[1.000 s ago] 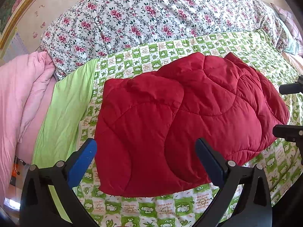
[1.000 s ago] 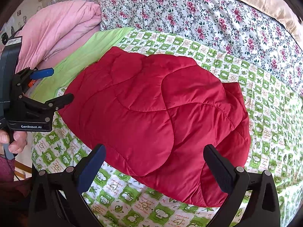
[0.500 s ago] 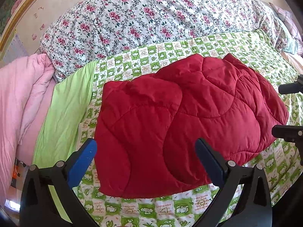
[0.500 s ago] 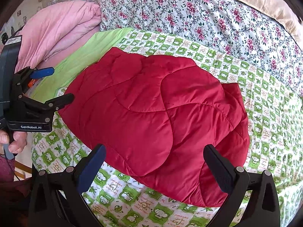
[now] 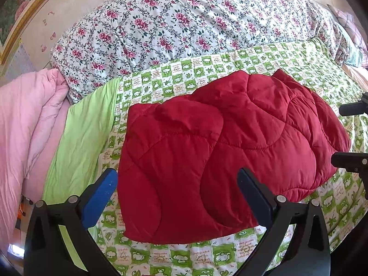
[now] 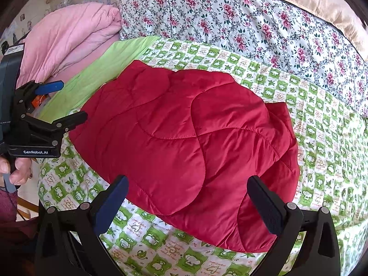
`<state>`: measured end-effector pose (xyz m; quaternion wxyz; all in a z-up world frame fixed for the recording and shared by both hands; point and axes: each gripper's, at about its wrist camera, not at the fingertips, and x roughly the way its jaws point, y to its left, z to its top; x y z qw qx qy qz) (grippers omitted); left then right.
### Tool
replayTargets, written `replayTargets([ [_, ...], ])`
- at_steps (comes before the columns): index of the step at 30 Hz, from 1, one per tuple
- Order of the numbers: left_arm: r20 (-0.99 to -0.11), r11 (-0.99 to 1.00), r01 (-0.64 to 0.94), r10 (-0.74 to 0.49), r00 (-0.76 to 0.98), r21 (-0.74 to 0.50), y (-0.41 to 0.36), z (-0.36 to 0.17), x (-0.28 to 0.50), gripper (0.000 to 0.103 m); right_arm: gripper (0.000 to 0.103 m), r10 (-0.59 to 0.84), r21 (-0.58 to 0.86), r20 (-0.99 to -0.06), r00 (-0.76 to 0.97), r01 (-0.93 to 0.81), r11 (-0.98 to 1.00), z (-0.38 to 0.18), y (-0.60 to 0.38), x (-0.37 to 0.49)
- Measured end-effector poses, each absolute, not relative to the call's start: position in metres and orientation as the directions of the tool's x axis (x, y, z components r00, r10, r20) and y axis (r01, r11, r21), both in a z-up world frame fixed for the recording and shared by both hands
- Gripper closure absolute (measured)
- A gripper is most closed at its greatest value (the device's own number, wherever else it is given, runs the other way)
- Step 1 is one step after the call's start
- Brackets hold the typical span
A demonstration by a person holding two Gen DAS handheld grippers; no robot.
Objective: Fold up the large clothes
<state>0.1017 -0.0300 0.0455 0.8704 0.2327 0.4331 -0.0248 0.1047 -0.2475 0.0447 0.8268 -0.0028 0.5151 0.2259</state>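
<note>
A red quilted jacket (image 5: 218,151) lies folded into a compact bundle on the green-and-white checked bed sheet (image 5: 197,255); the right wrist view shows the same jacket (image 6: 184,142) from its other side. My left gripper (image 5: 177,179) hovers open above the jacket's near edge, nothing between its blue pads. My right gripper (image 6: 187,185) is open too, held over the jacket's front edge and apart from it. The left gripper (image 6: 69,101) also shows at the left of the right wrist view, with a hand (image 6: 16,170) on its handle.
A floral duvet (image 5: 184,27) is heaped along the back of the bed. A pink quilt (image 5: 25,124) and a plain lime-green cloth (image 5: 85,142) lie to the left. The checked sheet (image 6: 322,124) runs bare to the right of the jacket.
Both grippers have barely moved; the view has shifted only slightly. The jacket lies as before and both grippers stay open.
</note>
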Motion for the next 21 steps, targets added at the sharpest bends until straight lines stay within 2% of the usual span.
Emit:
replayTargets([
  [21,-0.762,0.896,0.236,0.155,0.629,0.377,-0.0319,0.0471,0.1017,0.000,0.000,0.370,0.229,-0.851,0.372,-0.371,0.900,0.0471,-0.2482,0.1061],
])
